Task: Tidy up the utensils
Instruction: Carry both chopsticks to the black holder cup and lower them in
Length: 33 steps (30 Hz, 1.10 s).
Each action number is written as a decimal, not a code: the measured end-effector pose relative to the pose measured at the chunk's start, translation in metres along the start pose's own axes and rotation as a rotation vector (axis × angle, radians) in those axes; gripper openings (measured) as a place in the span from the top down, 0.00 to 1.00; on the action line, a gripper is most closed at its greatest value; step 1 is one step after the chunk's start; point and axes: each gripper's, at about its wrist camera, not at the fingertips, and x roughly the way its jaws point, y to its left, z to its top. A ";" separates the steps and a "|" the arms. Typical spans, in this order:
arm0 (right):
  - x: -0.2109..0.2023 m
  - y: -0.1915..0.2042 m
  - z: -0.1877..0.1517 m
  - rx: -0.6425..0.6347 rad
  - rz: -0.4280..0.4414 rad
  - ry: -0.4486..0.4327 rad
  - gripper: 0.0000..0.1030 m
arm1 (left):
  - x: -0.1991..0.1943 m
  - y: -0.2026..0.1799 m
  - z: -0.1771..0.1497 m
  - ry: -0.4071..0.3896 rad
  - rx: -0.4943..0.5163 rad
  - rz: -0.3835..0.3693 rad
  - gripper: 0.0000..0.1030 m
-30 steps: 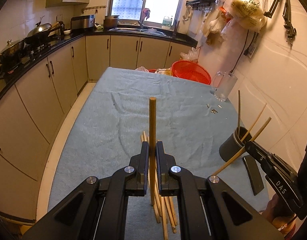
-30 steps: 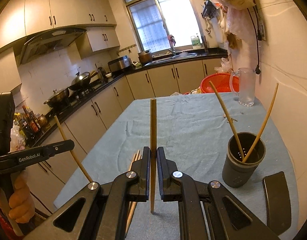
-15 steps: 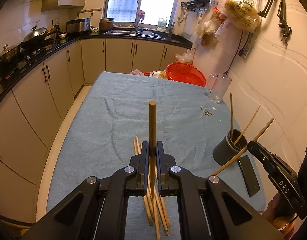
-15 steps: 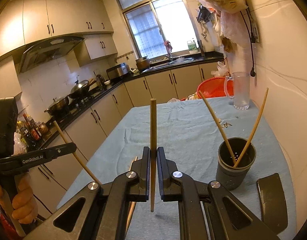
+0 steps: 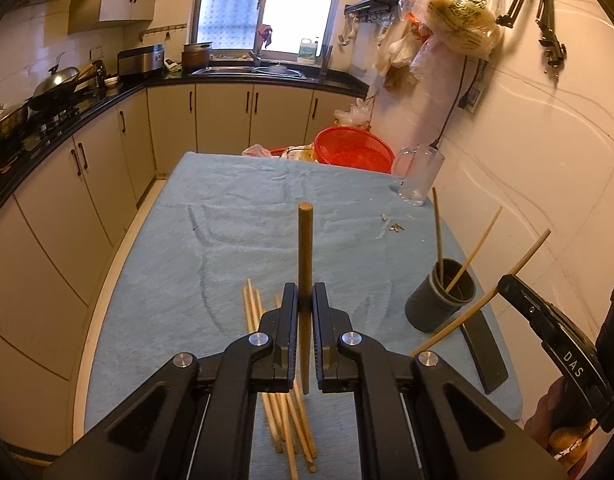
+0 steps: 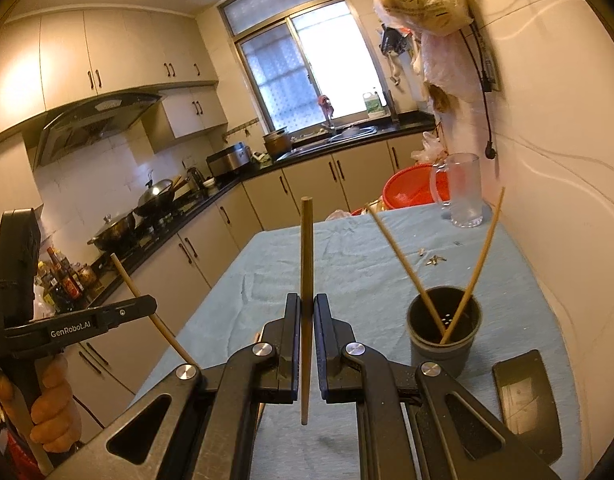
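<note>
1. 2 grippers appeared, each clamped on 1 wooden chopstick. The left gripper (image 5: pixel 305 320) pinched the left-hand chopstick (image 5: pixel 305 248) with its jaws drawn together, the stick upright between them and its lower tip hanging clear of the cloth.
2. The right gripper (image 6: pixel 306 320) likewise held the right-hand chopstick (image 6: pixel 306 264) upright, jaws closed on its shaft, with the tip free below the jaws.
3. The dark holder cup (image 6: pixel 443 330) stood on the blue tablecloth (image 6: pixel 355 264), already carrying 2 chopsticks that leaned apart in a V.
4. Governing relation: in the right wrist view the cup lay ahead and to the right of the right gripper, near it. In the left wrist view the same cup (image 5: pixel 441 296) lay farther right, with the right gripper's body between. The right hand was judged the nearer.
5. Each held stick's long axis ran roughly vertical, which suited the cup's upward-facing mouth. Delivery probably required carrying the tip over the rim before lowering.
6. A loose bundle of chopsticks (image 5: pixel 283 404) remained on the cloth beneath the left gripper, lying lengthwise toward the camera.
7. A flat dark object (image 6: pixel 527 392) lay just beside the cup, and a glass mug (image 6: pixel 463 192) stood at the far end, well apart.
</note>
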 end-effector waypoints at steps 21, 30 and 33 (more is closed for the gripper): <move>-0.065 -0.057 0.045 0.059 -0.077 -0.145 0.93 | 0.005 -0.087 0.051 -0.022 0.087 -0.129 0.94; -0.080 -0.084 0.074 0.080 -0.117 -0.203 0.93 | 0.010 -0.136 0.087 -0.053 0.128 -0.189 0.94; -0.077 -0.095 0.081 0.088 -0.130 -0.206 0.93 | 0.016 -0.148 0.096 -0.053 0.136 -0.205 0.94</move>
